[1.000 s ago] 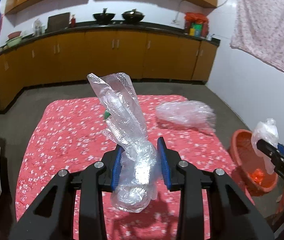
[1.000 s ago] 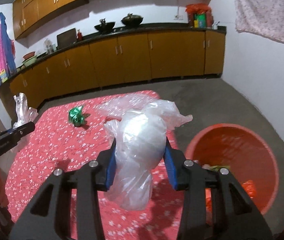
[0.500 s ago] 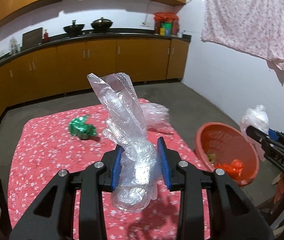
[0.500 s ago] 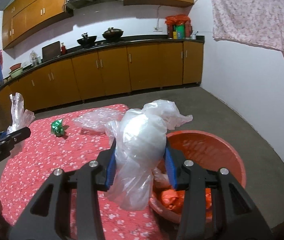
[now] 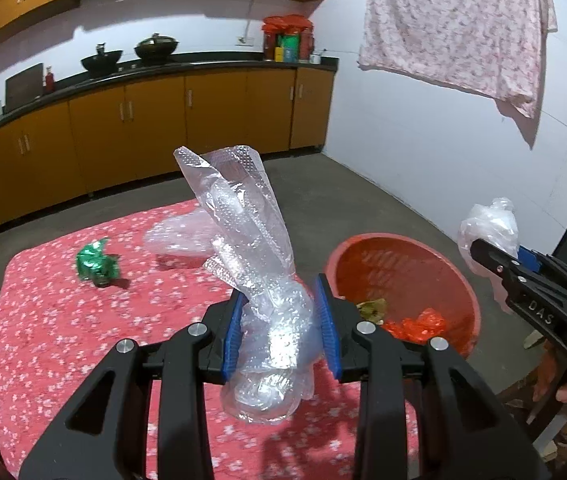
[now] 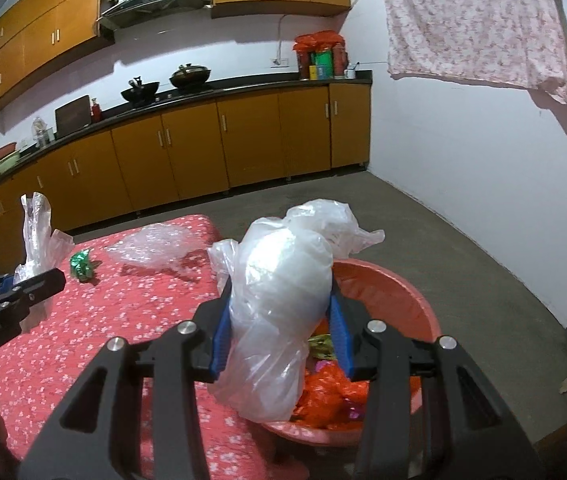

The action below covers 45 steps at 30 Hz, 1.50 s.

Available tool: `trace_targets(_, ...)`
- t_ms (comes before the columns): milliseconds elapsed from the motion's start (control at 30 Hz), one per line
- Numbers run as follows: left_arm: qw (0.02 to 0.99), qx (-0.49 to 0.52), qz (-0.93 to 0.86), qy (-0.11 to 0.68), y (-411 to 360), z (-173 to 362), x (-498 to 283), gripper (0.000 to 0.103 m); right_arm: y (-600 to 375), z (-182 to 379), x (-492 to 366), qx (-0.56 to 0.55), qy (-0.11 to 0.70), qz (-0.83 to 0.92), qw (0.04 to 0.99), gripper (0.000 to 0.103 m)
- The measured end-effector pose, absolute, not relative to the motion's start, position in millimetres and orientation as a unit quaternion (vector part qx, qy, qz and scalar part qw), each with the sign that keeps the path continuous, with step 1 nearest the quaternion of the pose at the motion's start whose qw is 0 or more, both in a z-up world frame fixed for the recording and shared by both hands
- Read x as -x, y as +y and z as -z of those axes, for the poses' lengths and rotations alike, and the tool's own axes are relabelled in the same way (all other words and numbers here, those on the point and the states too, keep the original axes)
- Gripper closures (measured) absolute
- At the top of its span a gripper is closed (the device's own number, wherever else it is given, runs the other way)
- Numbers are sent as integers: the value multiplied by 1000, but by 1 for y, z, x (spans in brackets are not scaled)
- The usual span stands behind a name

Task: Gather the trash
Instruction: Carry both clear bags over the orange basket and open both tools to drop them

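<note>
My left gripper (image 5: 279, 320) is shut on a wad of clear bubble wrap (image 5: 251, 248), held above the red flowered tablecloth (image 5: 55, 328). My right gripper (image 6: 279, 320) is shut on a crumpled white plastic bag (image 6: 283, 300), held above the near rim of the orange basin (image 6: 399, 296). The basin (image 5: 435, 264) stands at the table's right side and holds orange and green wrappers. A green foil wrapper (image 5: 95, 262) and a clear plastic sheet (image 5: 179, 236) lie on the cloth farther back. Each gripper shows in the other's view, the right (image 5: 495, 256) and the left (image 6: 31, 284).
Orange kitchen cabinets with a black counter (image 5: 163, 68) run along the back wall, with woks and jars on top. A pink cloth (image 5: 455, 28) hangs on the white wall at right. Grey concrete floor (image 6: 463, 248) surrounds the table.
Both grippers have swung to the right with their loads. The orange basin has come closer in both views, and the white bag now hangs over its rim.
</note>
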<state>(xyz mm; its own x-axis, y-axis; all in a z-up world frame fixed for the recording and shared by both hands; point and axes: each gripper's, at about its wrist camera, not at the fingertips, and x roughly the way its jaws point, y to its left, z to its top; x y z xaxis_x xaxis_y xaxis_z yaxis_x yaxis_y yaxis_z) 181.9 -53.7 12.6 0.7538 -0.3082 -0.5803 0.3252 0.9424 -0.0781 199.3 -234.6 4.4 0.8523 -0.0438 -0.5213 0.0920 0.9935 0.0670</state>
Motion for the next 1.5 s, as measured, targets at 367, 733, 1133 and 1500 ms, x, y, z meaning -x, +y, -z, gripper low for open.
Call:
trace_targets(367, 923, -24, 213, 318, -102, -6, -183, 69, -269, 2, -196, -51, 268, 68, 960, 62)
trace_targets(733, 905, -30, 257, 338, -142, 9, -192, 69, -294, 13, -201, -67, 274, 88, 955, 62)
trace_targets(1133, 889, -28, 287, 356, -168, 25, -205, 69, -306, 23, -212, -79, 280, 96, 952, 62)
trace_targets(1500, 877, -30, 301, 374, -190, 39, -218, 69, -311, 22, -227, -91, 274, 91, 953, 62)
